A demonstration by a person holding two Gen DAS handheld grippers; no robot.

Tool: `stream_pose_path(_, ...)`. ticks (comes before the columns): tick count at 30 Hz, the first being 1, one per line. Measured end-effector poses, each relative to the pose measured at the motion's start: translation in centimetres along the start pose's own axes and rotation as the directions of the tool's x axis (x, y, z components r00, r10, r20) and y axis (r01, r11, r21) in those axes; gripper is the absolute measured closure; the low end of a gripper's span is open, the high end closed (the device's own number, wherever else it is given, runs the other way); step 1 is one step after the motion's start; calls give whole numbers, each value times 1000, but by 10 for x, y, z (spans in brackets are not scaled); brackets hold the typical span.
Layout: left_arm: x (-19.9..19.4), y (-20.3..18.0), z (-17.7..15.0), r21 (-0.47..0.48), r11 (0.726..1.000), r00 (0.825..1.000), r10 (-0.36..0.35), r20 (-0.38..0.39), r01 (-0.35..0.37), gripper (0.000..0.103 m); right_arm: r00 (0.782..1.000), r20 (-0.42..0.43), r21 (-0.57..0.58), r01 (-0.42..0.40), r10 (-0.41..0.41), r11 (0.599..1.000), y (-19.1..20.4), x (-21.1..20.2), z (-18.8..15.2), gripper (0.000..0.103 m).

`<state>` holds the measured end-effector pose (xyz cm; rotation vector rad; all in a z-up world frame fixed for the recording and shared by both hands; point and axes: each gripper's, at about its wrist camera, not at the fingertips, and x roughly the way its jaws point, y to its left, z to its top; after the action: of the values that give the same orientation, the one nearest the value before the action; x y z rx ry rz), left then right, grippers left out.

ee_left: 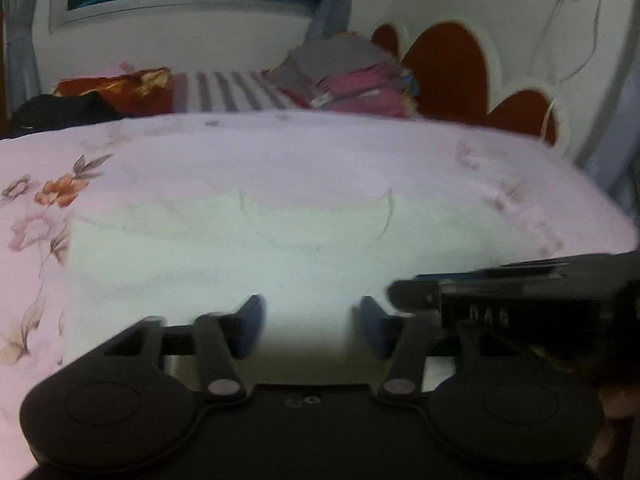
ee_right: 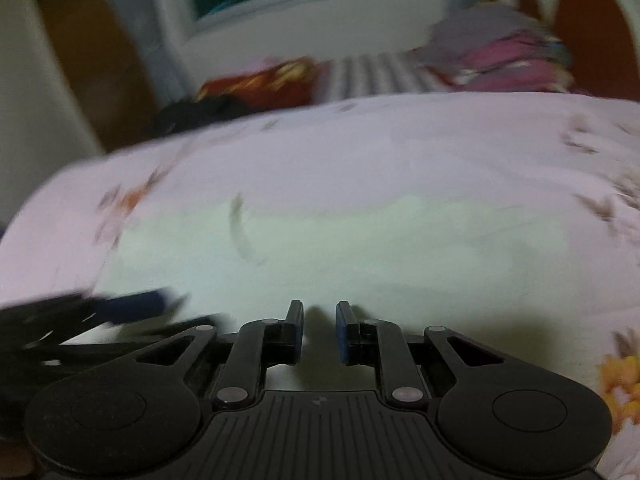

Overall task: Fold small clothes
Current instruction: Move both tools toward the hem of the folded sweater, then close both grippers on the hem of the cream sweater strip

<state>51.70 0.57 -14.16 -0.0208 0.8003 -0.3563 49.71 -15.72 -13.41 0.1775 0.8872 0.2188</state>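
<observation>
A pale white garment [ee_left: 224,248] is laid flat on the floral bedsheet [ee_left: 280,148]. Both the left claw [ee_left: 312,320] and right claw [ee_right: 319,330] are held released, nothing gripped.

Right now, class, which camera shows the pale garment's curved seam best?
The left wrist view: the garment lies sharp there, its seam traced fully. The right wrist view shows it motion-blurred, the seam a smear.
</observation>
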Motion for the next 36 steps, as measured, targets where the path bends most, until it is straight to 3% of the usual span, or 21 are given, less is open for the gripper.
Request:
stream_pose_path(3, -6, 24, -9, -3, 997, 997, 75, -7, -75, 51, 1000, -6, -20, 20, -20, 1000, -19, -7, -10, 87)
stream_pose_path(6, -24, 60, -21, 10, 985, 985, 171, -5, -171, 50, 970, 24, 98, 240, -243, 966, -81, -34, -19, 87)
stream_pose_path(7, -30, 65, -22, 14, 985, 985, 173, -16, -173, 50, 960, 20, 130, 274, -279, 953, -98, -42, -21, 87)
stream_pose_path(9, -42, 61, -21, 22, 982, 982, 188, 3, -188, 51, 948, 27, 89, 314, -317, 945, -102, -52, -26, 86)
stream_pose_path(11, -55, 46, -22, 46, 987, 987, 152, 48, -154, 49, 965, 70, 33, 250, -252, 968, -85, -67, -31, 86)
stream_pose_path(14, -52, 28, -27, 77, 993, 996, 82, 27, -84, 47, 986, 56, -3, 159, -159, 987, -62, -64, -43, 86)
stream_pose_path(16, -39, 29, -34, 94, 986, 990, 139, -10, -137, 46, 961, 30, -22, 275, -274, 961, -67, -53, -54, 87)
stream_pose_path(18, -42, 41, -37, 37, 993, 994, 108, -4, -108, 47, 964, 31, 113, 258, -263, 960, -91, -58, -55, 87)
stream_pose_path(20, -48, 49, -38, 11, 996, 996, 90, 2, -90, 48, 944, 39, 146, 320, -329, 936, -95, -72, -50, 86)
stream_pose_path(22, -52, 51, -42, 26, 996, 997, 82, 0, -82, 48, 951, 74, 139, 290, -301, 947, -93, -82, -48, 86)
stream_pose_path(24, -54, 51, -43, 24, 997, 997, 75, 2, -75, 47, 963, 46, 207, 251, -266, 946, -105, -79, -48, 86)
stream_pose_path(28, -59, 58, -52, 0, 998, 997, 70, -10, -70, 47, 969, 60, 387, 201, -242, 900, -123, -87, -54, 86)
stream_pose_path(30, -58, 58, -59, 11, 996, 996, 87, -31, -87, 47, 977, -27, 341, 207, -211, 917, -116, -77, -60, 86)
stream_pose_path(32, -68, 58, -62, 5, 995, 994, 102, -34, -102, 46, 972, -40, 273, 235, -232, 933, -105, -82, -62, 86)
stream_pose_path(34, -83, 61, -66, -35, 992, 993, 118, -30, -119, 28, 968, -11, 298, 241, -249, 924, -103, -97, -62, 86)
stream_pose_path(36, -100, 63, -74, -56, 992, 993, 115, -27, -116, 24, 976, 33, 313, 195, -216, 930, -101, -115, -66, 86)
